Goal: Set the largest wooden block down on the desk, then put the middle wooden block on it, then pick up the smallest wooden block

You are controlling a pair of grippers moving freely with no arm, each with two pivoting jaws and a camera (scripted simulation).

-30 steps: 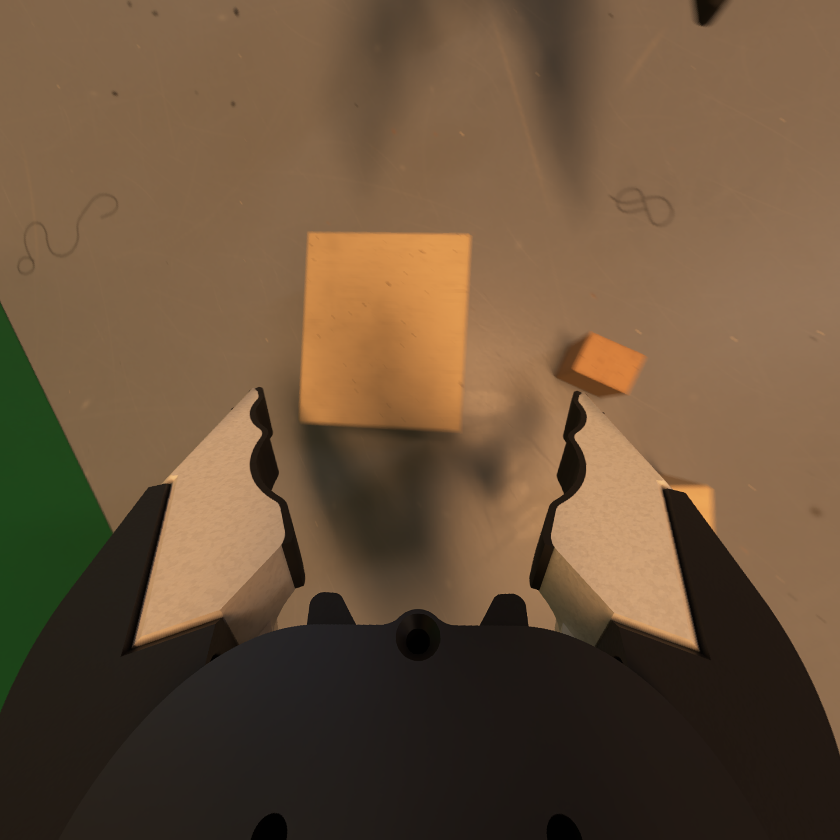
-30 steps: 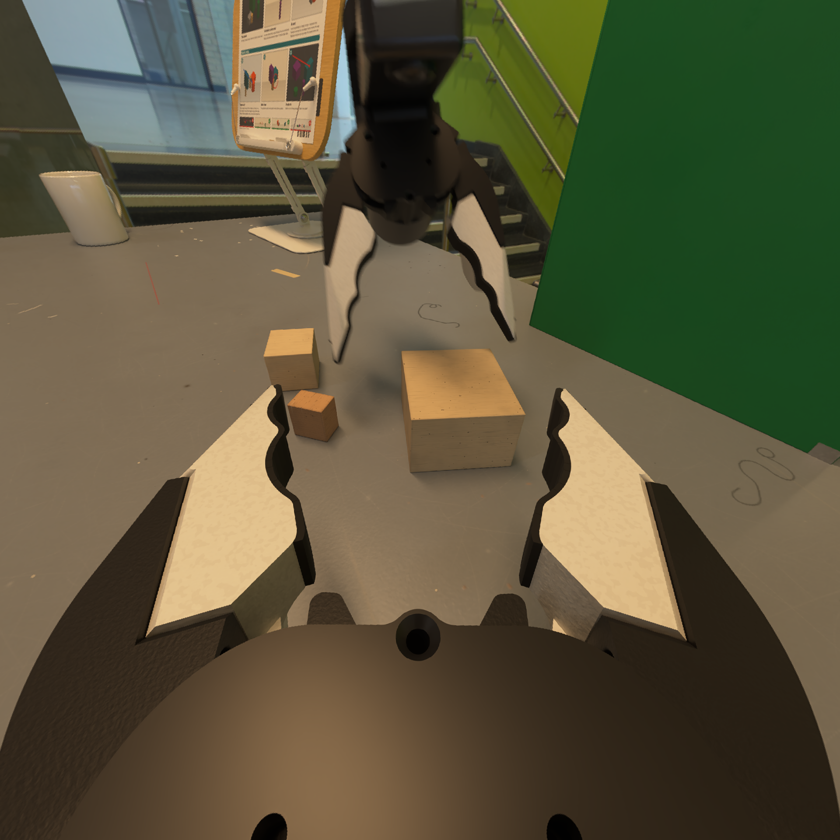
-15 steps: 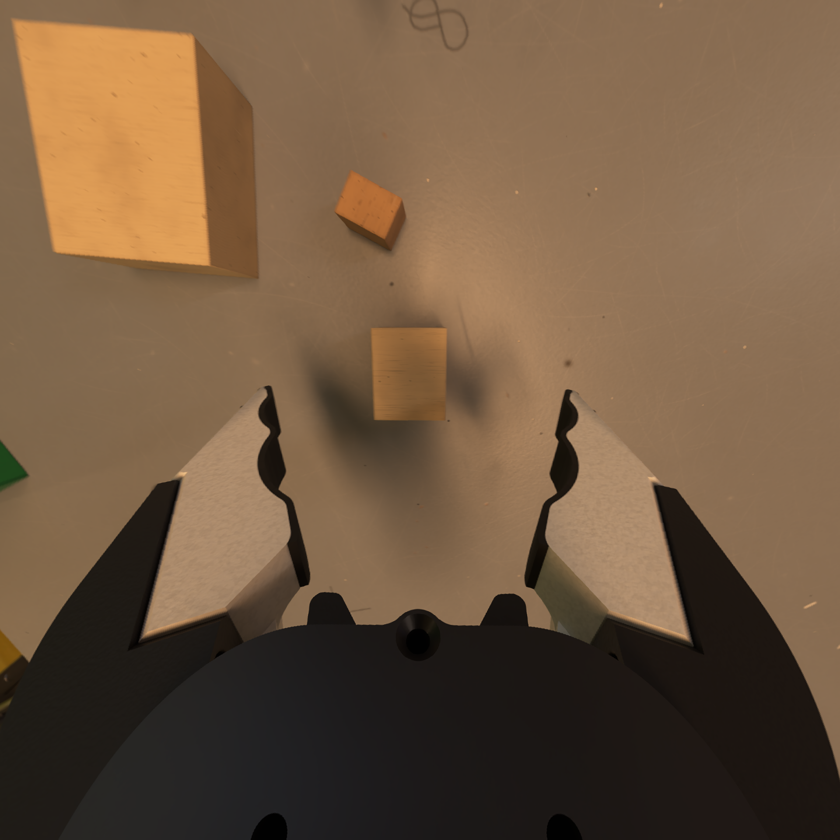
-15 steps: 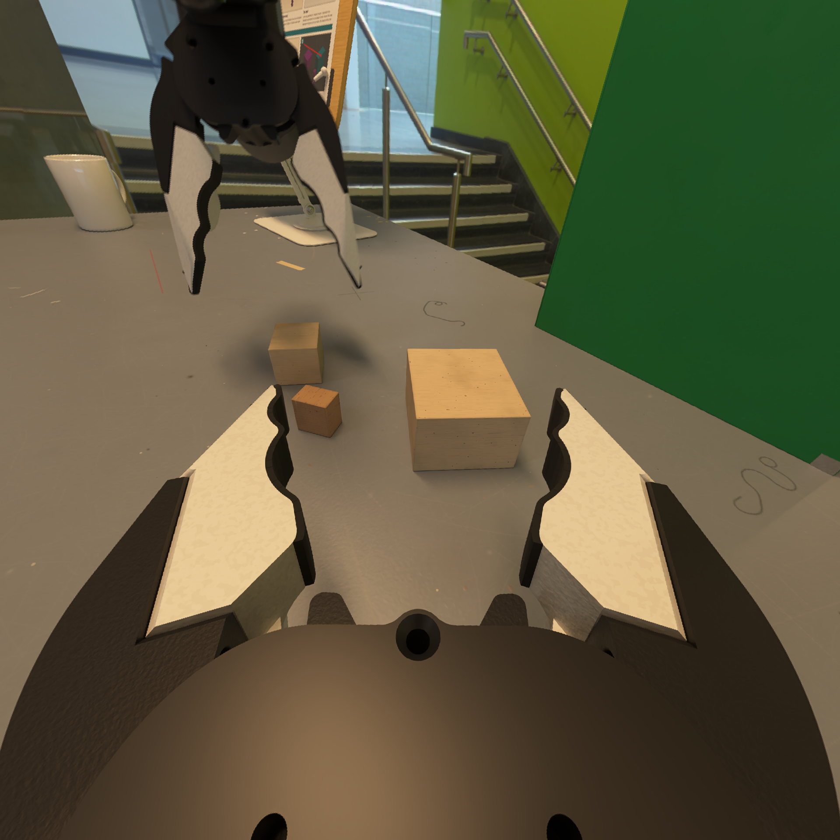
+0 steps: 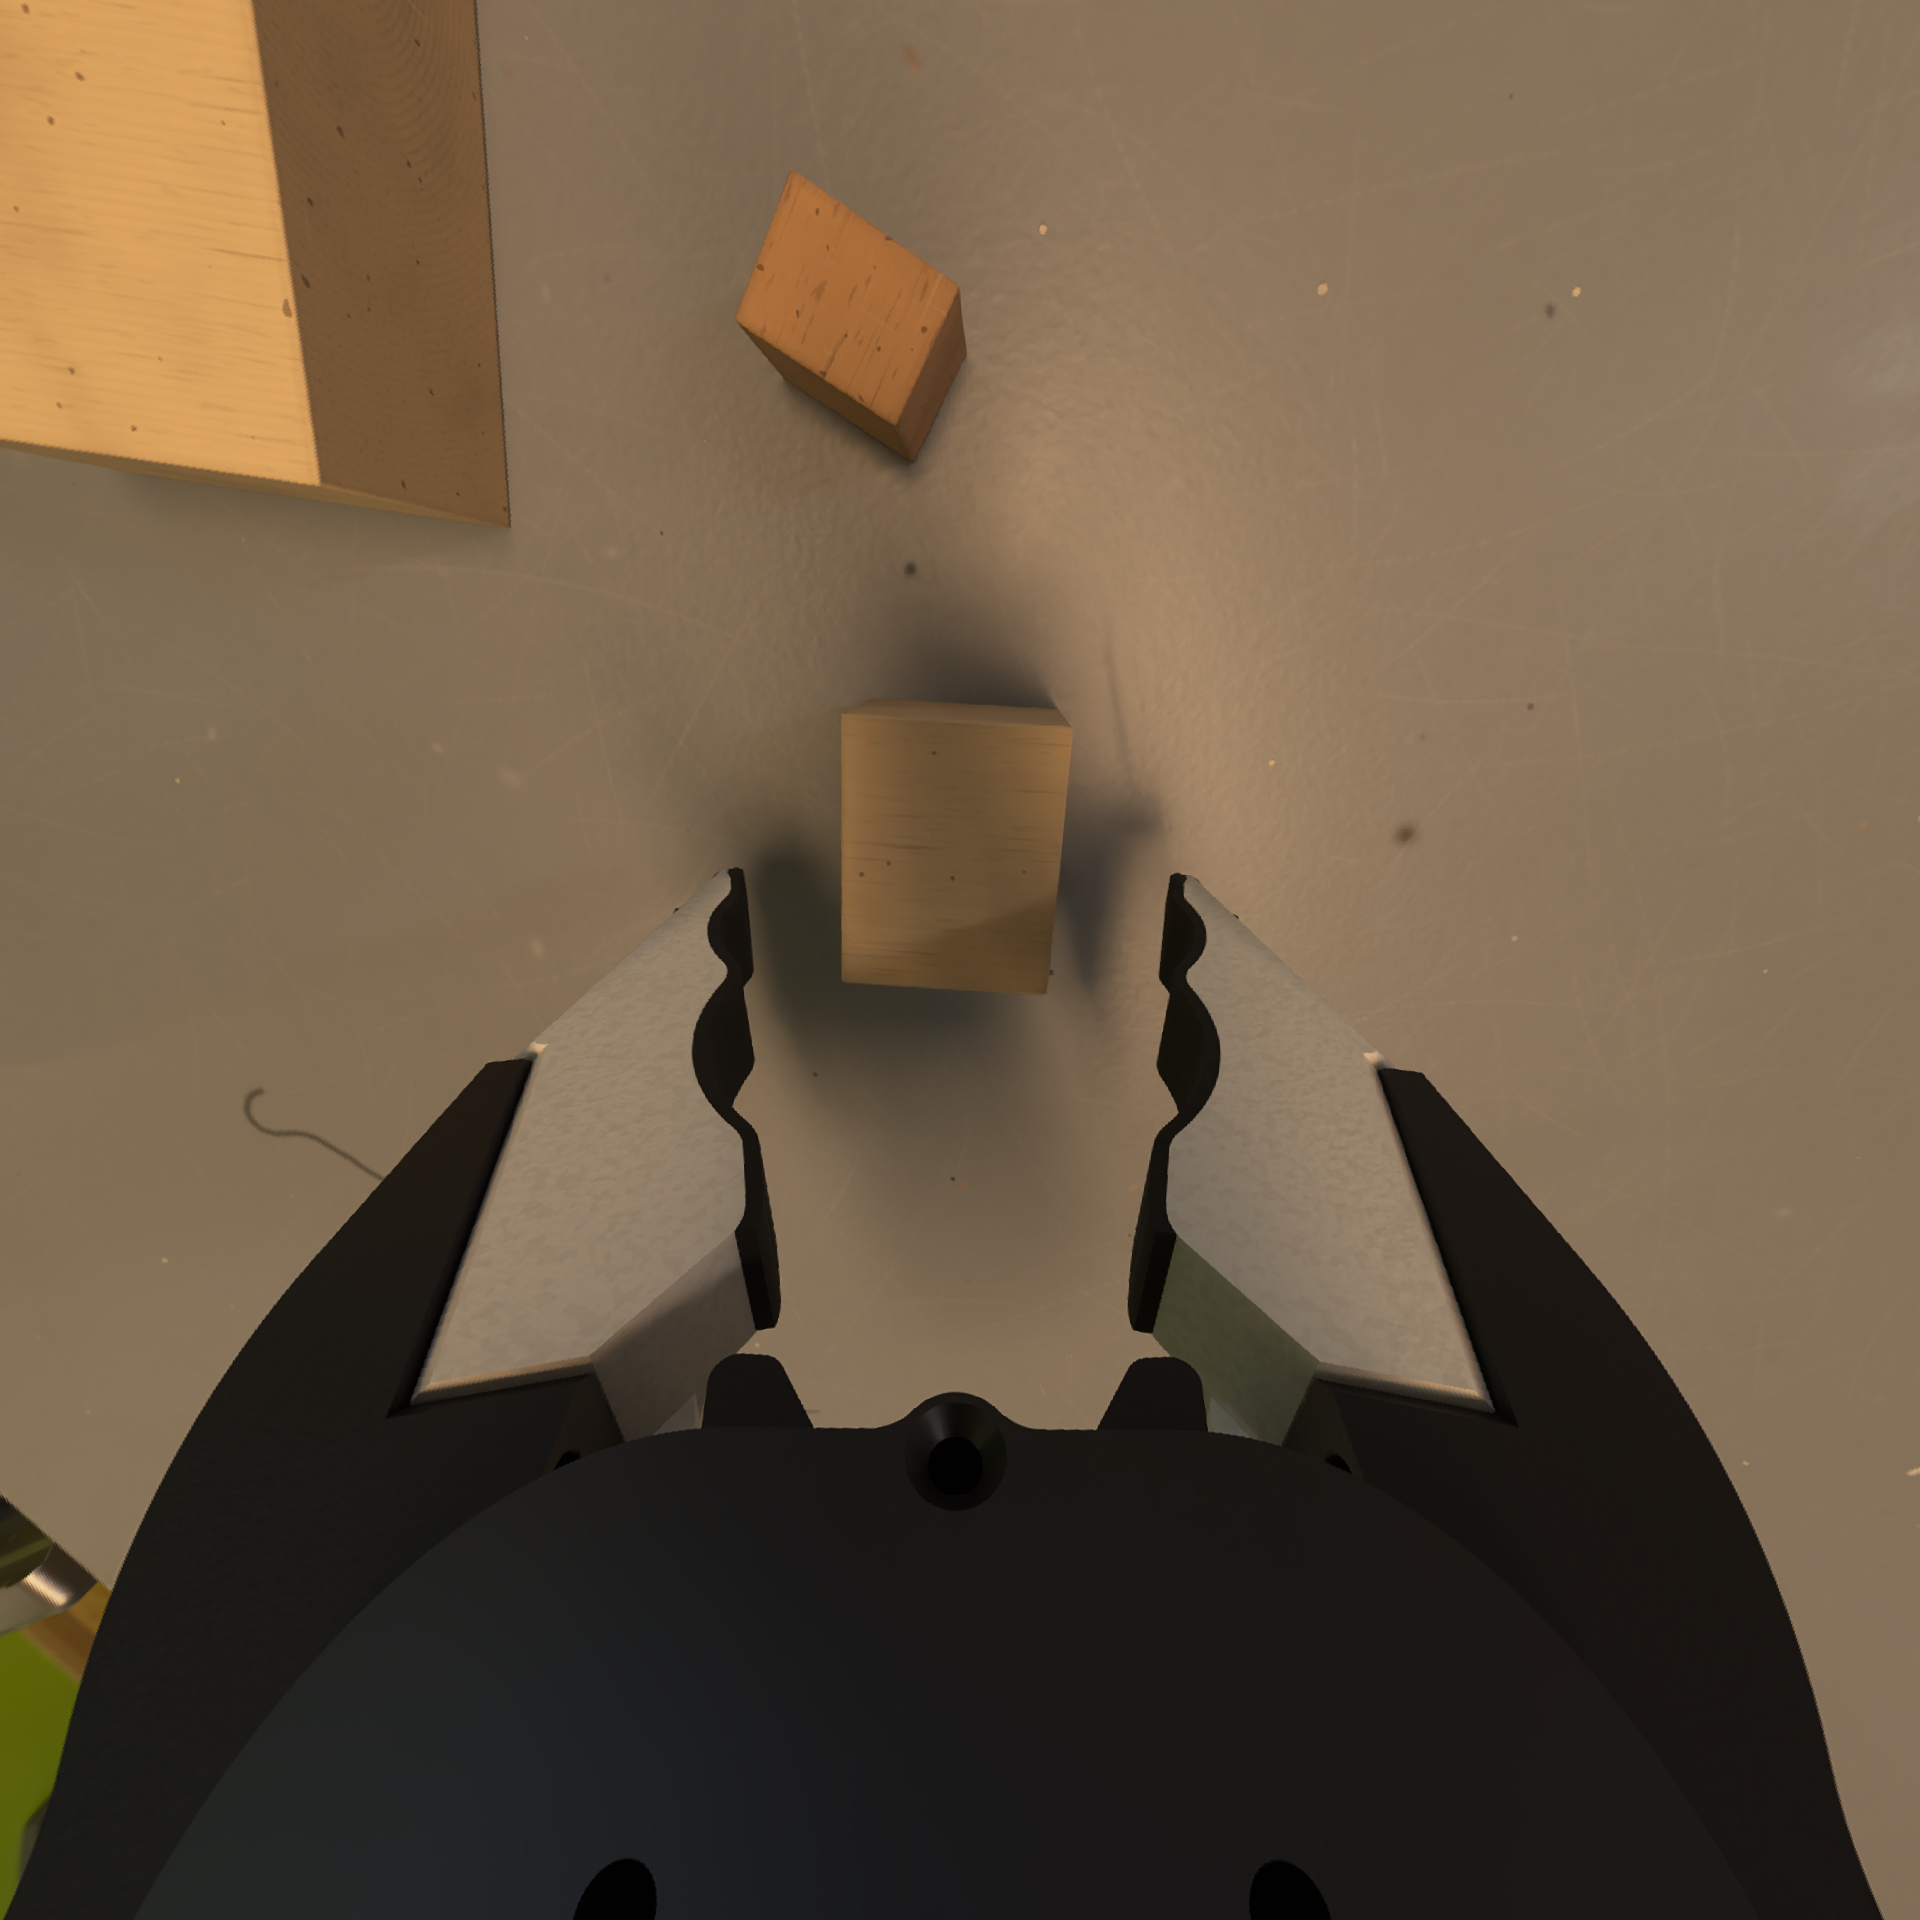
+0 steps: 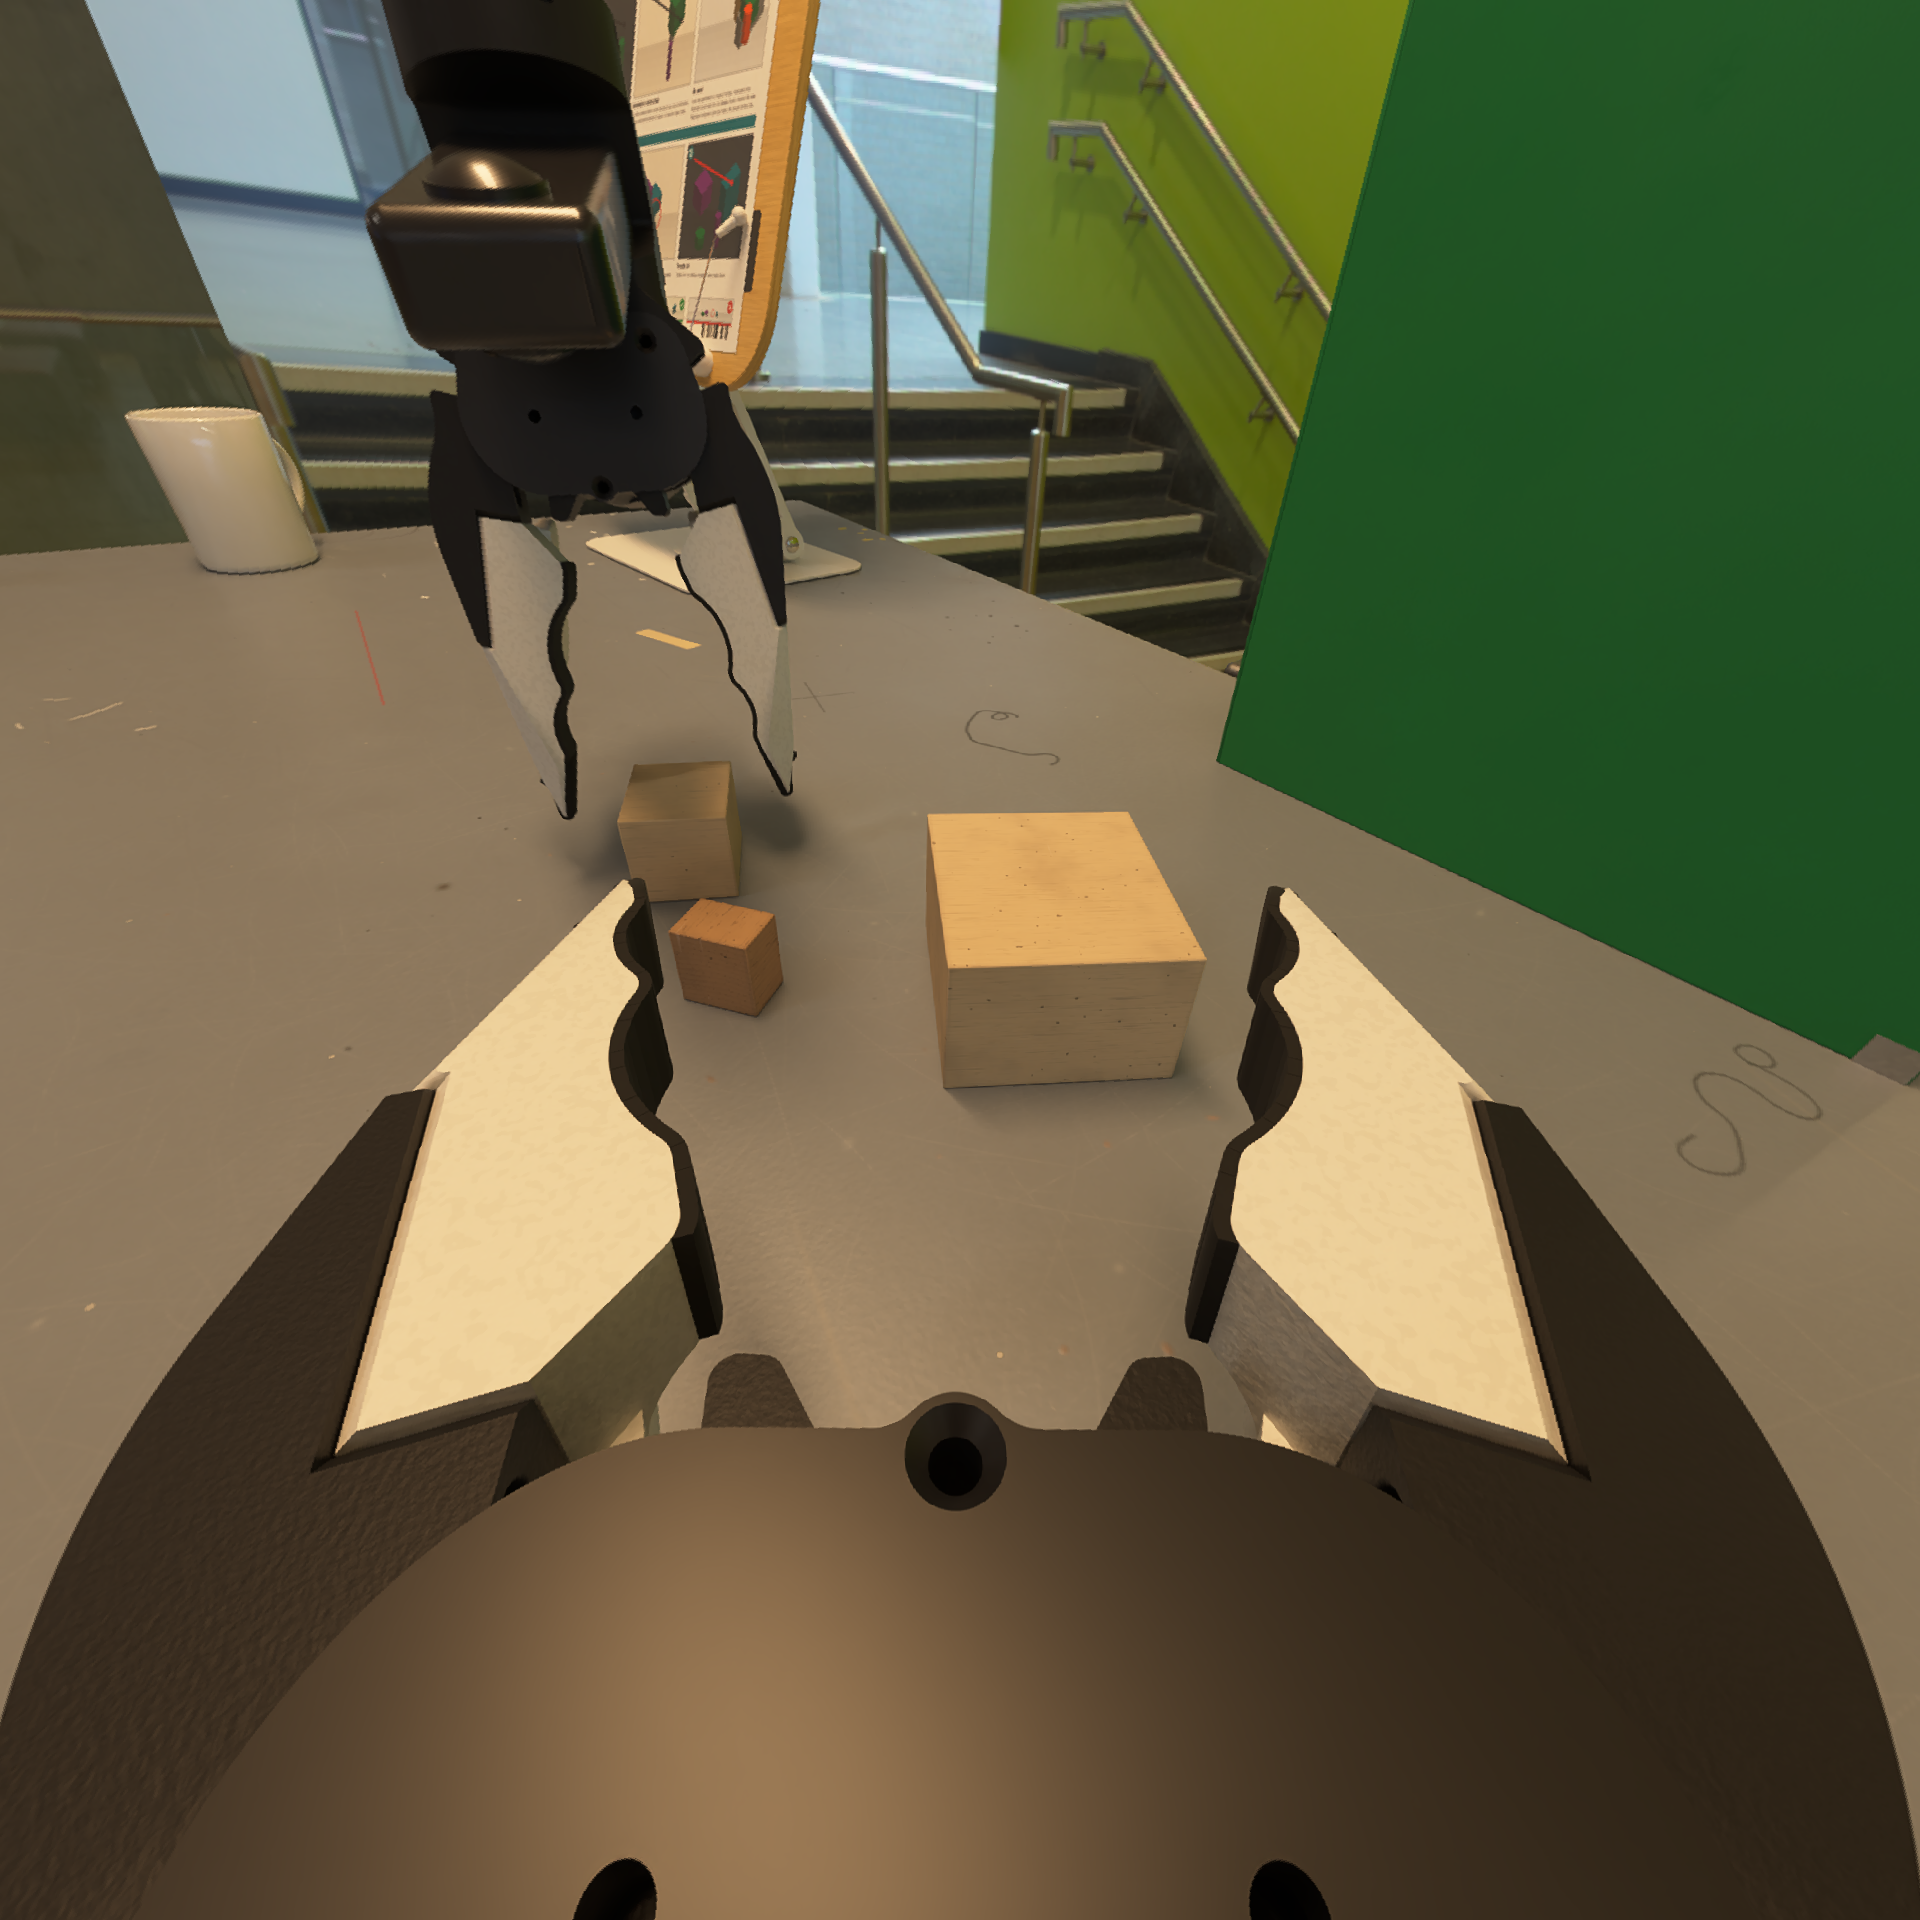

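Three wooden blocks apart on grey desk (image 6: pixel 260 831), largest block (image 6: pixel 1060 945) standing alone, left gripper (image 6: pixel 675 800) spread wide above middle block (image 5: pixel 951 847), smallest block (image 5: pixel 852 312) nearby, right gripper (image 6: pixel 956 894) wide, empty.

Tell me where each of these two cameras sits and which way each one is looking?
Left wrist view: sits on the left tool, looking straight down at the desk; its open fingers frame the middle block.
Right wrist view: sits on the right tool, low, looking forward across the desk toward the stairs; its own open fingers show, with the left tool hanging beyond.
Shared: the middle block, the smallest block and the largest block.
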